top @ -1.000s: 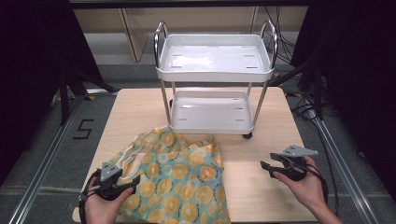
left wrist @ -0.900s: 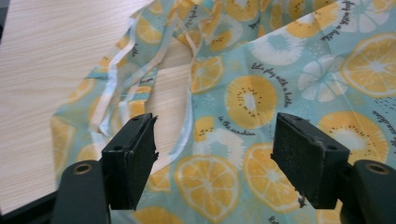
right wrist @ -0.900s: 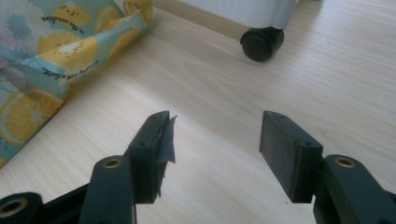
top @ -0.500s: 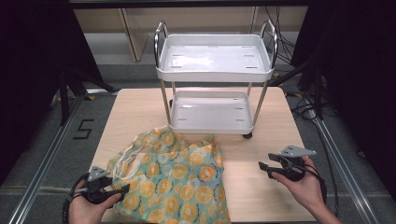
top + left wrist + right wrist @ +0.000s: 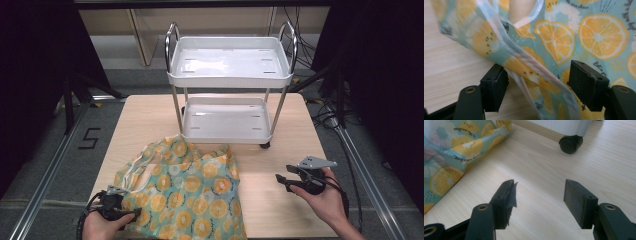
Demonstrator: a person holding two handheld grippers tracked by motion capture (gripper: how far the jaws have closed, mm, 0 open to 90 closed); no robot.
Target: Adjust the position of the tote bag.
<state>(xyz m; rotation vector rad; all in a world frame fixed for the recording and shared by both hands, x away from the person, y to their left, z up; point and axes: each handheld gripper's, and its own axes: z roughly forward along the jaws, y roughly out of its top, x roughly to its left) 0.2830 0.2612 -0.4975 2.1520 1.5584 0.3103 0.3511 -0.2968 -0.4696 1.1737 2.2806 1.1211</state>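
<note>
A soft fabric bag (image 5: 187, 192) lies crumpled on the near left part of the wooden bench (image 5: 280, 150), reaching to its front edge. Its cloth is pale teal, printed all over with orange and lemon slices, a few white flower-like blots and small lines of dark script. It lies loosely bunched, with folds and a raised rim near its far left corner, where a pale handle strap (image 5: 134, 172) loops out. In the left gripper view the print is sharp: cut citrus rounds with white pith and dark seeds, and a whitish binding running along a folded edge.

The left gripper (image 5: 537, 86) sits low at the bag's near left corner. Its fingers have just been closing a little yet stand wide apart, with that folded, bound edge of the bag passing between them; the left pad sits right at the cloth, but no squeeze shows.

The right gripper (image 5: 280, 181) is held over bare bench, well apart from the bag, its fingers spread and empty. Behind the bag stands a white two-tier trolley (image 5: 230, 75).
</note>
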